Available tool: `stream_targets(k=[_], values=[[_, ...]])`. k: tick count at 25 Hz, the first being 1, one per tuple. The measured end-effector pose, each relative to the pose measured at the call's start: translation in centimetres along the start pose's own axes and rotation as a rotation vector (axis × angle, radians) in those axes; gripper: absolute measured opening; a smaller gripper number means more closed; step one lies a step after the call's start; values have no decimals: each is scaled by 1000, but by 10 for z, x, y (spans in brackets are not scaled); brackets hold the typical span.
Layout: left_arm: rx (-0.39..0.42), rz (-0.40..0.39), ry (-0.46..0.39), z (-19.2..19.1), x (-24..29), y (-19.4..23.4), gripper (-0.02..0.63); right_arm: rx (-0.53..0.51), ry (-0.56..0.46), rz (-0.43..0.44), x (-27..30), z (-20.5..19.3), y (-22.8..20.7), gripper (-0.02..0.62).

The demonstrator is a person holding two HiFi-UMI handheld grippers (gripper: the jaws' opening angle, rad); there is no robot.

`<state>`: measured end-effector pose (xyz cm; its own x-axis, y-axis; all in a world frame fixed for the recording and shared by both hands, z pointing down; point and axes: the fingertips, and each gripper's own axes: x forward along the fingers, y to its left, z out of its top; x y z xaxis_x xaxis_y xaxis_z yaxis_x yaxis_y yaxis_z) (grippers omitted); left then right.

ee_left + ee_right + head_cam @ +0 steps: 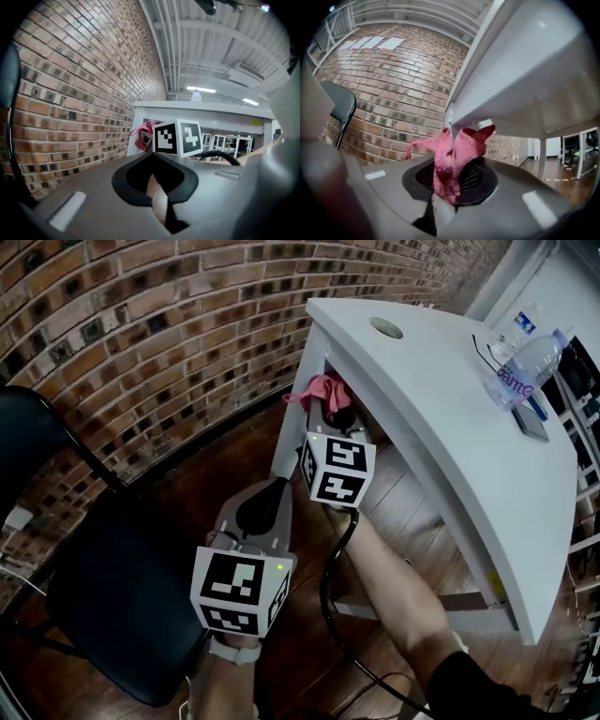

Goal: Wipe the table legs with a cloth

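Room at the left is being taken up by the dark chair [112, 606], which is sitting close to the brick wall [141, 343], so a wide swing that way is risking a knock. The left gripper [277, 488] is hovering near it, jaws pressed together on nothing. Next, the white table leg [289, 427] is standing square-edged, and the right gripper [330, 423] is pinching the pink cloth [323, 390] near the leg's top, just under the table [441, 427]. Whether the cloth is actually touching the leg is hard to tell. Wiping well is probably calling for a firm press and long downward strokes around each corner. Beneath the tabletop the floor [394, 493] is lying open, while a bottle [525, 371] is resting near the right edge.
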<state>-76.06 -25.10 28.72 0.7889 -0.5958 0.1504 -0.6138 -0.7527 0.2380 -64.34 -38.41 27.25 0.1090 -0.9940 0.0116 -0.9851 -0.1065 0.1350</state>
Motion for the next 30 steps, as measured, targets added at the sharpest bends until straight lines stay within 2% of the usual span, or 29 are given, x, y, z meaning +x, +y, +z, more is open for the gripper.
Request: stream_targets(k=[3,6,10,14,18,20,24,30], values=[[-70,5,38,-11,-2,11,0,-83,-56,17,2,-5,5,54],[-106,10,89,-33,0,13,0,-110,-65,34,-1,-27,7,54],[-129,-6,210,-88,17,9,0,-114,-50,51,-1,-73,11,54],[-214,-18,309,-153,34,6,0,-114,-18,75,1,-126,15,54],[-193,-36,429,-206,32,1,0,-99,18,96,0,-182,19,54],[-236,-55,446,-216,31,0,0,-80,51,103,1,-213,21,54],[-317,-89,421,-225,31,-2,0,-49,129,106,4,-272,20,54],[-378,-83,491,-259,24,-4,0,-36,290,139,3,-358,35,54]])
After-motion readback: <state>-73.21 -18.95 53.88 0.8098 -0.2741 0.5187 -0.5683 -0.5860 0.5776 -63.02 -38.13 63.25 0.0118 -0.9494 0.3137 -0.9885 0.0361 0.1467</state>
